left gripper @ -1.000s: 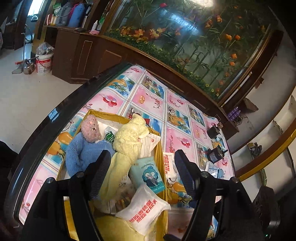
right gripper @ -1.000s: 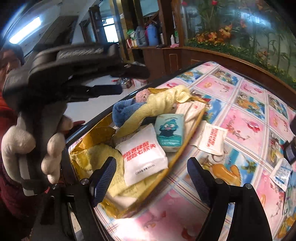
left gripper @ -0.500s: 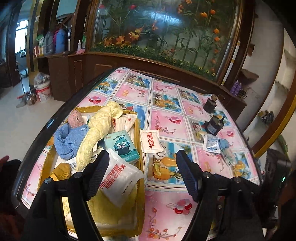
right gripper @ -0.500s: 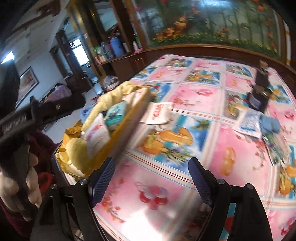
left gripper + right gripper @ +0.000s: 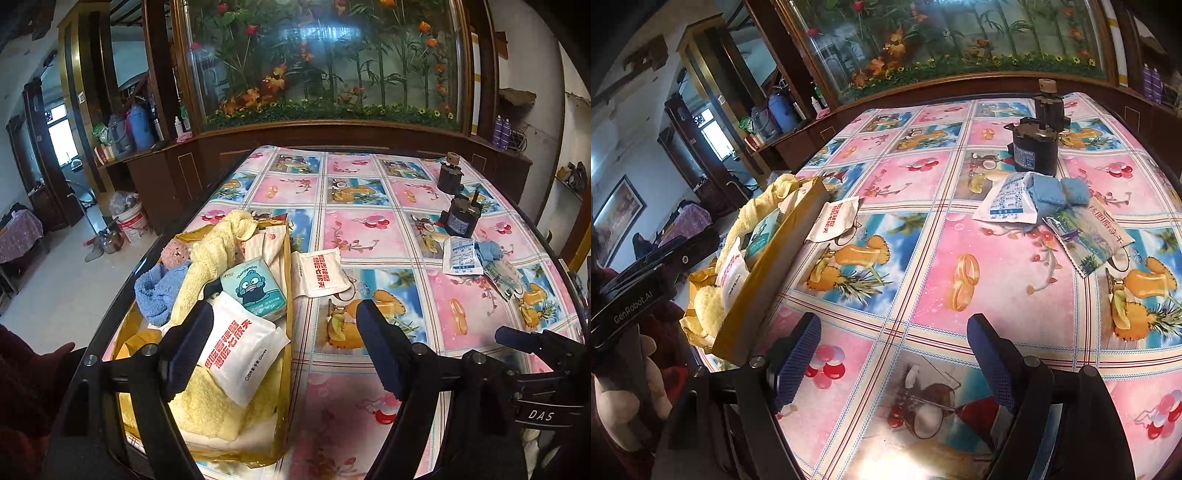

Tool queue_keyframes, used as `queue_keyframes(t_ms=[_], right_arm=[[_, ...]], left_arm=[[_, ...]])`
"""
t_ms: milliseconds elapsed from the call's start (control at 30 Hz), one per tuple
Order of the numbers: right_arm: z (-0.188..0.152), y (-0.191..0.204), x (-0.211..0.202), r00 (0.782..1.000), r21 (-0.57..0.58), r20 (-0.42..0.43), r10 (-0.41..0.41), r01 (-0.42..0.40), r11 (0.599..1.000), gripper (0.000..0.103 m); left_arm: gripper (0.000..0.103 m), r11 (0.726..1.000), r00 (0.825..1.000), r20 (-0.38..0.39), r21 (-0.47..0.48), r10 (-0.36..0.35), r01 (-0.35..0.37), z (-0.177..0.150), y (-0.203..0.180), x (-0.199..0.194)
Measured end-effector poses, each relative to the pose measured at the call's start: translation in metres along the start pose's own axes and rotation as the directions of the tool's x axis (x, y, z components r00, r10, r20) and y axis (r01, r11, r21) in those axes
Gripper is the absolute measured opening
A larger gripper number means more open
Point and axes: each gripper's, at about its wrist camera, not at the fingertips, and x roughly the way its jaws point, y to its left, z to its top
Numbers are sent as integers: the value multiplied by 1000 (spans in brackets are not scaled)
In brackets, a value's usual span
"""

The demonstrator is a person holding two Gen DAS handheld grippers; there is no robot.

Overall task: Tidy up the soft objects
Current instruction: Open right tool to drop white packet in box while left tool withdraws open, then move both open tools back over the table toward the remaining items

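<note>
A gathering step is judged to be in hand: the yellow box (image 5: 284, 369) at the table's left edge is already being filled with a yellow towel (image 5: 210, 258), a blue towel (image 5: 155, 291), a teal tissue pack (image 5: 255, 288) and a white glove packet (image 5: 240, 347). The left gripper (image 5: 280, 343) is being held wide and empty above the box; the right gripper (image 5: 894, 362) is likewise being held wide and empty over bare tablecloth (image 5: 997, 266). Next, a reach toward loose soft items is called for. The right wrist view is showing these clearly: a blue cloth (image 5: 1060, 192), a white sachet (image 5: 1008, 199) and a printed pouch (image 5: 1089, 236) beside a dark motor (image 5: 1034, 147). A second white packet (image 5: 319, 271) is lying just outside the box; the left wrist view alone is showing the box's contents from above.
</note>
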Motion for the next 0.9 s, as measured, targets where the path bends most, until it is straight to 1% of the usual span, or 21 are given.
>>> queue_keyframes(t_ms=[333, 467, 567, 633, 700, 733, 767, 833, 900], right_arm=[[-4, -6, 4, 1000, 24, -8, 1, -1, 1000, 83], [-7, -12, 8, 1000, 47, -4, 4, -3, 999, 83], [-8, -21, 10, 1000, 91, -8, 14, -13, 996, 83], [-9, -24, 8, 1000, 106, 2, 17, -17, 994, 83], [-10, -27, 6, 1000, 113, 5, 14, -15, 993, 83], [-10, -29, 6, 1000, 122, 6, 20, -21, 992, 83], [-10, -30, 6, 1000, 129, 7, 25, -26, 991, 83], [-10, -32, 7, 1000, 140, 5, 29, -29, 990, 84], [-10, -34, 7, 999, 147, 4, 33, -33, 989, 84]], left_arm=[[80, 1000, 999, -28, 5, -24, 24, -3, -8, 8], [80, 996, 994, -58, -1, -92, 92, -5, -14, 21], [80, 989, 984, -100, -3, -149, 150, -8, -23, 39], [80, 986, 976, -141, -13, -168, 168, -10, -29, 52], [80, 986, 972, -168, -40, -166, 161, -13, -28, 61], [80, 990, 978, -154, -31, -140, 137, -15, -28, 60], [80, 993, 980, -159, -30, -120, 117, -16, -26, 60], [80, 990, 973, -189, -64, -136, 126, -20, -16, 63], [80, 990, 970, -208, -84, -127, 111, -27, -4, 66]])
